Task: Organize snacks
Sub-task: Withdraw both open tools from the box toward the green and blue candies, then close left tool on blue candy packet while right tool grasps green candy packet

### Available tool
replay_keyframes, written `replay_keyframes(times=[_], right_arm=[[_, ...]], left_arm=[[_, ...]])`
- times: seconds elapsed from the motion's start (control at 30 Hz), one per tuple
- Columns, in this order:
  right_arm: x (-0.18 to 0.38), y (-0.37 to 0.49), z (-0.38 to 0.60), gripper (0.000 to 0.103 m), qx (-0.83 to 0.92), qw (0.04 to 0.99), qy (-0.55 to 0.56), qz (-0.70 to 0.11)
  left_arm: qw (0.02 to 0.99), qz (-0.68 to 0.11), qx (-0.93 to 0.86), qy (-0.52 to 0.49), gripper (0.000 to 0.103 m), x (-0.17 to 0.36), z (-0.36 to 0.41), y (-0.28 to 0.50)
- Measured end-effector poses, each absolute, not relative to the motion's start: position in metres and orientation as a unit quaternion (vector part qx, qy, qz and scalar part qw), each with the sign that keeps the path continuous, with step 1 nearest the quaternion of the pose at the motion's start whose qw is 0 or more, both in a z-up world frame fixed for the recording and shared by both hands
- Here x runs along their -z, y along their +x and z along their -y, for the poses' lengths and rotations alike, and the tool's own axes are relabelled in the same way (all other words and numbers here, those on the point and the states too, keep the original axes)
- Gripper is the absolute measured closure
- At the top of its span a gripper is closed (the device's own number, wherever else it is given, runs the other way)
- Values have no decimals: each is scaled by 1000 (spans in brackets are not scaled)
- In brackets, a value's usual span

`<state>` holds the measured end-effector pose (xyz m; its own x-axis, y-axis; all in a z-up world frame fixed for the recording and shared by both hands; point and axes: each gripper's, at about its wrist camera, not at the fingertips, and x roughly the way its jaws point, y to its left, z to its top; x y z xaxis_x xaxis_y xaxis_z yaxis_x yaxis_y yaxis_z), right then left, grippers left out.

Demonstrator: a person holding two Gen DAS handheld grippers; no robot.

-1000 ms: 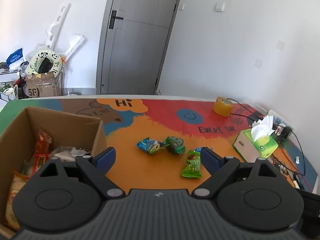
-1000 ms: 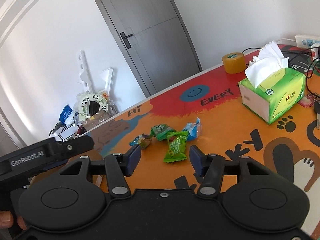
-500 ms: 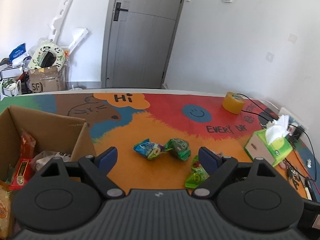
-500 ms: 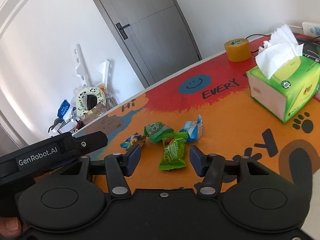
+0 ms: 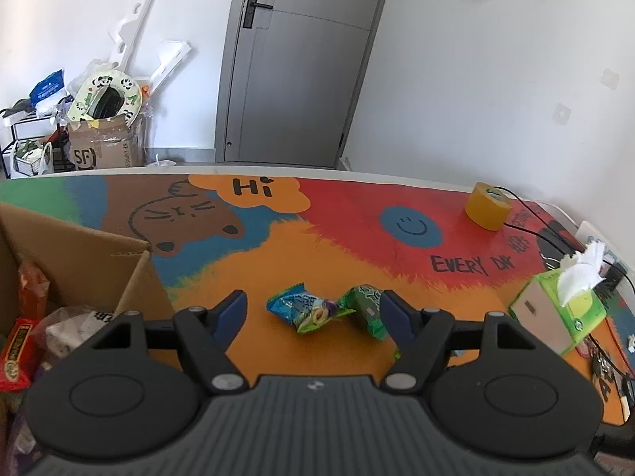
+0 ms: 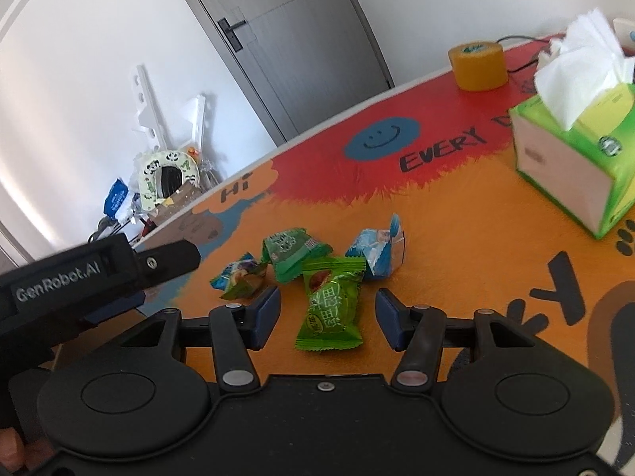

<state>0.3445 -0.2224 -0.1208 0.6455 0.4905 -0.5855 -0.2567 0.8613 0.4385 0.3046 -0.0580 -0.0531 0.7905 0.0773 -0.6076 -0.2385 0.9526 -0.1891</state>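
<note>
My right tool (image 6: 327, 317) is closing around the green snack (image 6: 331, 305), not touching. My left tool (image 5: 313, 311) is closing too, hiding a dark green snack (image 5: 367, 309) at 3 o'clock.

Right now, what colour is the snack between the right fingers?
Bright green snack with a reddish picture; clearest in the right wrist view.

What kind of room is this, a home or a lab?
Most likely a room in a home or small flat, not a lab. A grey door is set in plain white walls, a bright cartoon mat covers the table, and household clutter is piled around a delivery box in the corner.
</note>
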Motion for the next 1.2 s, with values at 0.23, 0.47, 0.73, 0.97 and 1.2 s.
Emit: replay_keyframes(times=[0.23,0.47,0.73,0.97,1.2], right_arm=[[127,345,233,82,-214,893,170,-359],[126,350,251,83,-194,898,181,-352],[123,350,256,88,-190,901,181,-346],[124,347,255,86,-186,903,171,-348],[126,352,241,57,-189,903,160,-352]], left_arm=[[932,-331,-93,-119,32,73,60,323],[929,-335,-110,-115,32,83,56,338],[924,-343,-122,-119,32,97,52,353],[924,-345,-118,-112,58,106,54,354],[926,-343,-94,-125,69,106,54,343]])
